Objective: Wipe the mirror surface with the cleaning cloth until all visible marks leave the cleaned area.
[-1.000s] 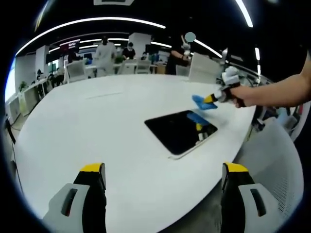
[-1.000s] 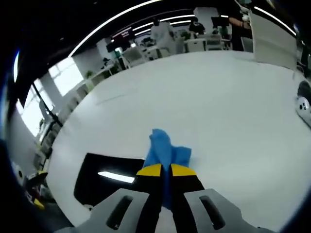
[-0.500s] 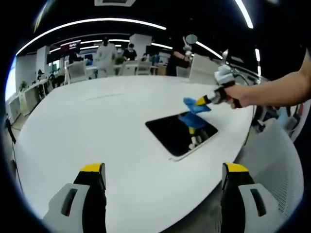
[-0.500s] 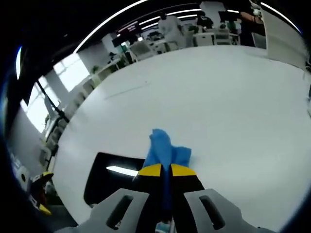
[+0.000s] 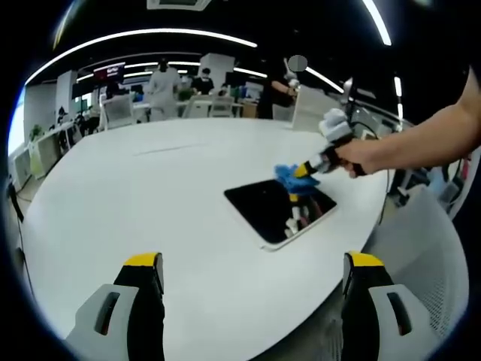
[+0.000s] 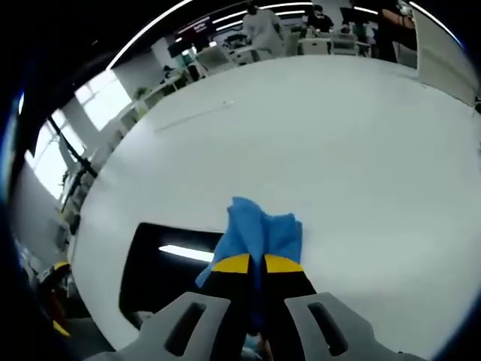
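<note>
A dark rectangular mirror with a pale frame lies flat on the white table, near its right edge. My right gripper, held by a person's hand, is shut on a blue cleaning cloth at the mirror's far edge. Seen from the right gripper view, the cloth sticks out ahead of the shut yellow-tipped jaws of the right gripper, with the mirror just to the left. My left gripper hangs open over the table's near side, well short of the mirror, with nothing between its jaws.
The table's curved edge runs close past the mirror on the right. Desks, chairs and several people stand beyond the far side of the table. A white board stands at the far right.
My right gripper has carried the cloth leftwards and lower, from beyond the mirror's far corner onto its far edge. The left gripper has stayed put.
</note>
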Motion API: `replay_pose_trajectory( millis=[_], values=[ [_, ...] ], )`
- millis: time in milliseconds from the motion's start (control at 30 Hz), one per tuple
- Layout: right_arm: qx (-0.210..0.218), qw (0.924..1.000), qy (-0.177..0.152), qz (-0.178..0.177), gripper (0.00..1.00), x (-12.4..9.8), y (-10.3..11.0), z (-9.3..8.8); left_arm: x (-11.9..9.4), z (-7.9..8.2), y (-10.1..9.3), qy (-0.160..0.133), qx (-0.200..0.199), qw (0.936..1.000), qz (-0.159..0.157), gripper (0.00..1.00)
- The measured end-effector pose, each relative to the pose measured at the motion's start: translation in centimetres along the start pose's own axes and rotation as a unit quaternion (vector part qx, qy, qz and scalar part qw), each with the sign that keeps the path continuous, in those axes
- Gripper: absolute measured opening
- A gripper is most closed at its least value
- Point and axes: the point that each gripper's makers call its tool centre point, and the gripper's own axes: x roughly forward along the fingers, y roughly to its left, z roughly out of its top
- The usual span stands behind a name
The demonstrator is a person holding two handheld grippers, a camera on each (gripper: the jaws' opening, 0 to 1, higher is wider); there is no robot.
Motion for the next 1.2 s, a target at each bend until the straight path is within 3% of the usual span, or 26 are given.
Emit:
replay_pose_trajectory(
  millis=[1200],
  values=[
    [-0.036, 0.9969, 0.039, 0.058, 0.00, 4.1, 11.5, -0.4, 0.1, -0.2, -0.2, 0.005, 0.004, 1.0000, -0.005, 0.99]
  ],
)
